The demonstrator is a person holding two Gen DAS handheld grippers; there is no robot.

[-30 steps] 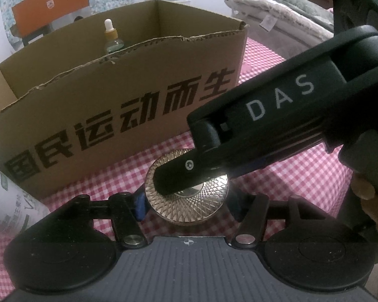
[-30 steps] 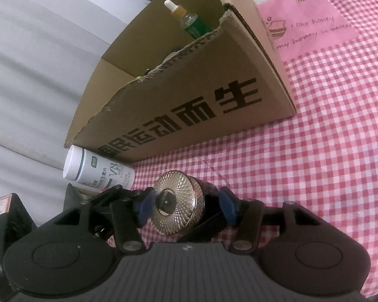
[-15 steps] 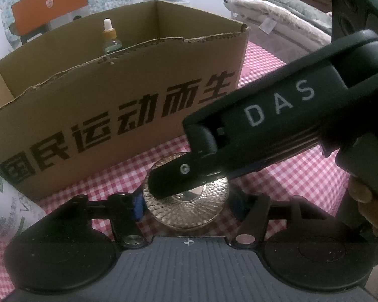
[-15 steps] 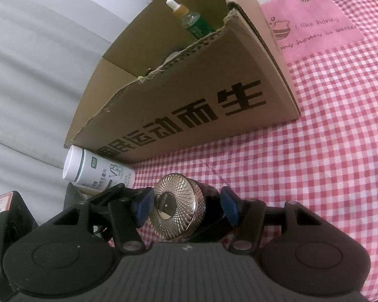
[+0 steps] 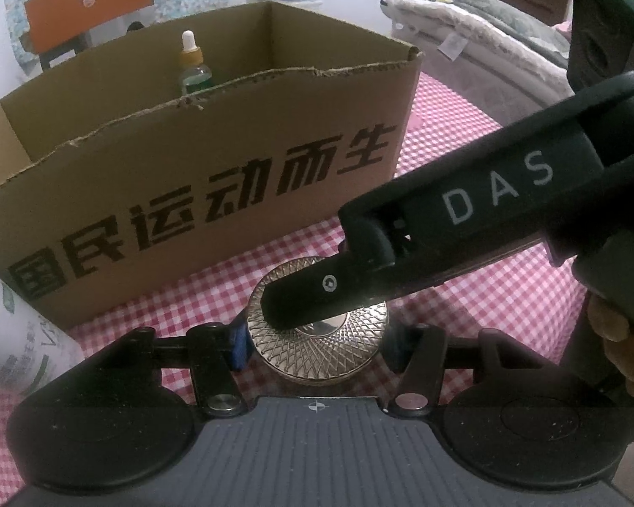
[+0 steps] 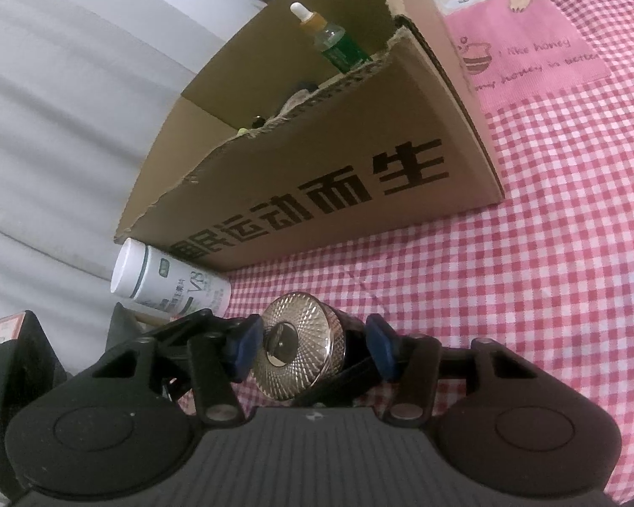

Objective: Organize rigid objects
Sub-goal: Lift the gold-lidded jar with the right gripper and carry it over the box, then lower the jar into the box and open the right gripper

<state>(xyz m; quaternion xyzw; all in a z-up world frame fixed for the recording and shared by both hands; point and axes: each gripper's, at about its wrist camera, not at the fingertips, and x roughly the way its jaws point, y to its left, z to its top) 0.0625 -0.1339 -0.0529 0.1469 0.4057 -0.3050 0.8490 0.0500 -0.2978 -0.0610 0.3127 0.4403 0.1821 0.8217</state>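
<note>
Gold-capped jar (image 5: 319,340) between both grippers' jaws – left gripper (image 5: 317,338) clamps it, right gripper (image 6: 312,344) closing.

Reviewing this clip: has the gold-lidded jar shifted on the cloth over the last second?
No. The gold-lidded jar keeps its spot on the checked cloth, in front of the cardboard box and just right of the white bottle.

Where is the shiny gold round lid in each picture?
Left wrist view: the gold lid sits bottom centre, partly under the right gripper's black finger.
Right wrist view: the gold lid is bottom centre, tilted, between blue pads.
Shared landmark: the cardboard box behind it.
</note>
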